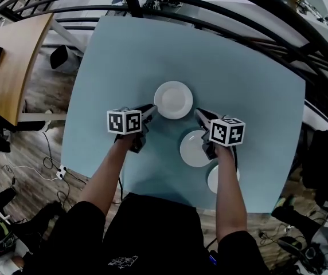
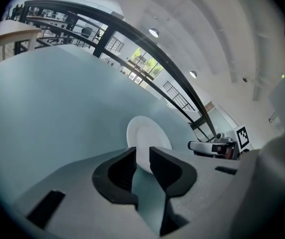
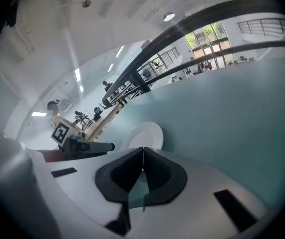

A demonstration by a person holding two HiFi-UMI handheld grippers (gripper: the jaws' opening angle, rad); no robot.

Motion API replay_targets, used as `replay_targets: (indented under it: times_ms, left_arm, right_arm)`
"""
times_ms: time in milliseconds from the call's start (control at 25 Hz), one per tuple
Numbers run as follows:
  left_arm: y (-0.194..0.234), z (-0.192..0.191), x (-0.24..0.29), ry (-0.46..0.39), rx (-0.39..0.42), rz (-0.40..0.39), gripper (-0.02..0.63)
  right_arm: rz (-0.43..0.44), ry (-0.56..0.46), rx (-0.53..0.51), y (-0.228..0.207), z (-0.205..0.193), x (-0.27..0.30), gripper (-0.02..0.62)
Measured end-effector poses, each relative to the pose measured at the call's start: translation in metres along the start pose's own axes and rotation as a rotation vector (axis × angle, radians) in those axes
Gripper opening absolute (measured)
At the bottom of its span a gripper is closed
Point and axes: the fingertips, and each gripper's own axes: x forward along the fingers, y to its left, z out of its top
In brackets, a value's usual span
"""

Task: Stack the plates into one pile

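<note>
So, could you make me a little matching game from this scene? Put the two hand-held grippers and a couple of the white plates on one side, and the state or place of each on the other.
Things:
1. left gripper
2. right gripper
3. farthest plate
4. nearest plate

States or places:
a. partly hidden by the person's forearm
b. jaws together, nothing between them
c. jaws apart, gripping nothing
d. fully in view, just ahead of both grippers

Pairs: 1-c, 2-b, 3-d, 4-a.
</note>
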Motion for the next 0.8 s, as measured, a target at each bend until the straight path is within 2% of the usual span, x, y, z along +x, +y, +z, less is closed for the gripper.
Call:
replay_targets:
  times_ms: [200,360,440,640,800]
  left_arm:
    - [0.007,-0.003,0.009,0.023,-0.092,-0.047,0.087]
    - [0.011,-0.004,0.012,0.048,-0.12,-0.067,0.104]
    - [0.011,-0.004,0.012,0.051,-0.137,-0.085,0.109]
    - [0.001,-0.003,0.013,0.059,-0.225,-0.169,0.115]
    - [-0.001,-0.003,0.016,0.076,-0.261,-0.206,0.117]
  right_arm:
    - [0.049,0.085,0.076,-0.013,-0.009,0.01,0.008]
    - [0.099,0.114,0.139,-0.013,-0.01,0.018,0.013]
    - [0.117,0.123,0.18,-0.014,-0.013,0.019,0.106]
    - [0.185,0.16,0.321,-0.017,-0.02,0.016,0.124]
    - [0.216,0.171,0.398,-0.023,-0.019,0.017,0.124]
